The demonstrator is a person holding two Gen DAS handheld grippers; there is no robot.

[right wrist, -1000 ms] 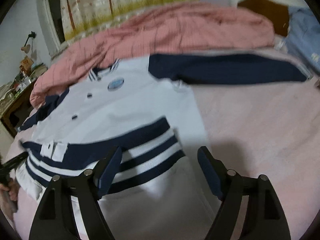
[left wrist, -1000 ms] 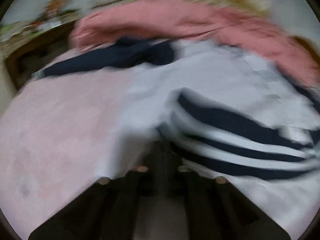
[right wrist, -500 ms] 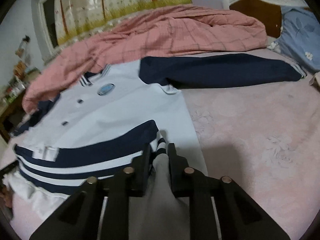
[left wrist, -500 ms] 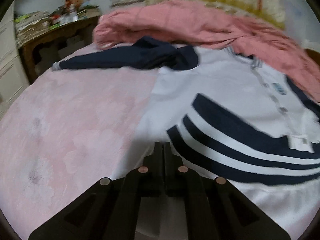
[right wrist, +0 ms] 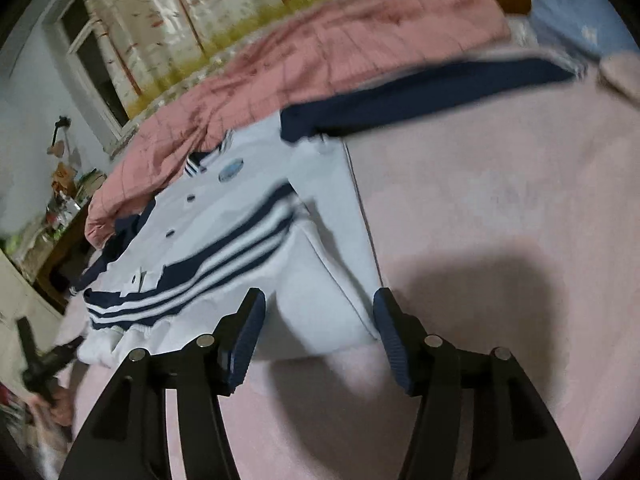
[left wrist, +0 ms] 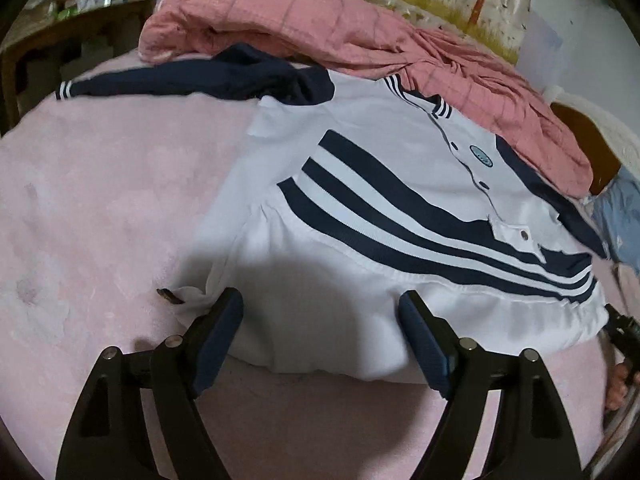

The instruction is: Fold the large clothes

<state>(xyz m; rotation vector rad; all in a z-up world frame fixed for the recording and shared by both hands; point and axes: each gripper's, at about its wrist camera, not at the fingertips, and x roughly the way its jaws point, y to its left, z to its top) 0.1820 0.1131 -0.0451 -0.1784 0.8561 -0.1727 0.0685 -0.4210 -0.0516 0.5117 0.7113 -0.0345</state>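
Observation:
A white jacket (left wrist: 384, 152) with navy sleeves and a navy-striped hem lies on the pink bed (left wrist: 100, 200). Its lower part is folded up, so the striped hem band (left wrist: 420, 216) lies across the chest. My left gripper (left wrist: 320, 312) is open and empty, just above the folded edge at its left side. My right gripper (right wrist: 318, 312) is open and empty over the folded edge of the jacket (right wrist: 256, 216) at its right side. One navy sleeve (left wrist: 192, 76) stretches left, the other sleeve (right wrist: 424, 96) stretches right.
A crumpled pink checked quilt (left wrist: 360, 36) lies behind the jacket. A blue pillow (right wrist: 576, 4) and wooden headboard sit at the far right. A wooden desk (left wrist: 60, 32) with clutter stands left of the bed. The right gripper shows at the left wrist view's right edge (left wrist: 624, 336).
Both grippers were shut on the jacket's hem half a second ago. Both have opened, let the hem lie on the chest, and drawn back toward the folded edge.

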